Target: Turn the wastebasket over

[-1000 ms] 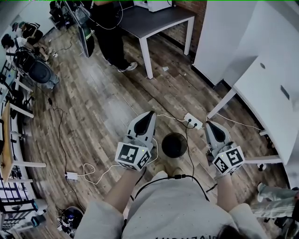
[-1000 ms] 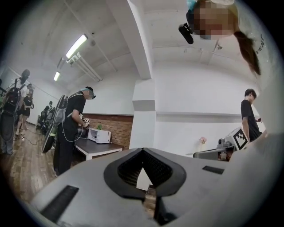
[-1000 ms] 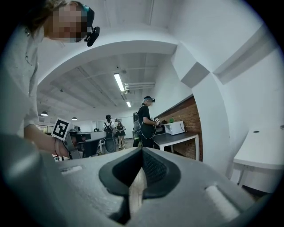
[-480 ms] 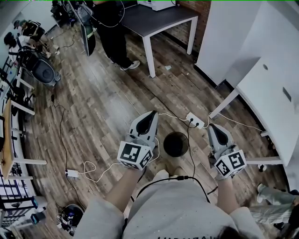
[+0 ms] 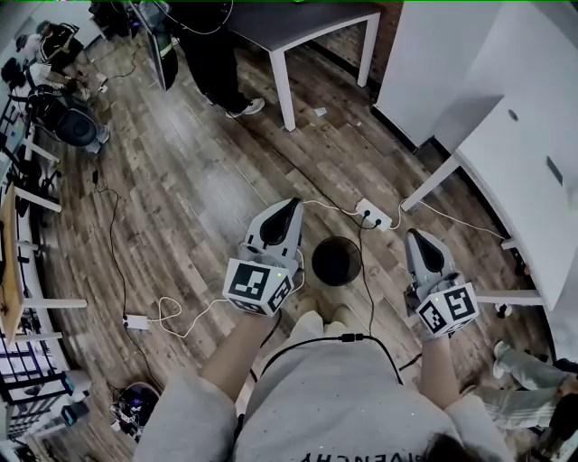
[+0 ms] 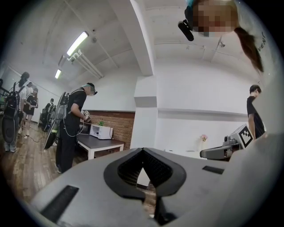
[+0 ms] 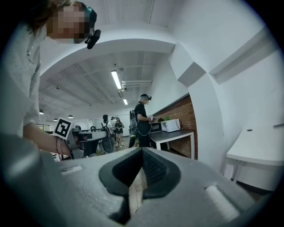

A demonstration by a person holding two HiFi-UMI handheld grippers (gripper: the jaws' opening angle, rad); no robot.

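The wastebasket (image 5: 336, 260), dark and round, stands on the wooden floor with its mouth facing up, just ahead of the person's feet. My left gripper (image 5: 291, 207) is held level to its left, jaws shut with nothing between them. My right gripper (image 5: 415, 237) hovers to the basket's right, also shut and empty. Both are well above the floor and apart from the basket. In the left gripper view the closed left gripper (image 6: 143, 152) points across the room, with the right gripper (image 6: 224, 148) at the side. The right gripper view shows its shut right gripper (image 7: 141, 153). Neither gripper view shows the basket.
A white power strip (image 5: 373, 214) with cables lies just beyond the basket. A white adapter (image 5: 137, 320) and cord lie at the left. A white table (image 5: 519, 171) stands at the right, a grey table (image 5: 298, 23) farther off, with a person (image 5: 212, 63) standing beside it.
The head view has shifted slightly. Both grippers stay shut on either side of the wastebasket, which has not moved.
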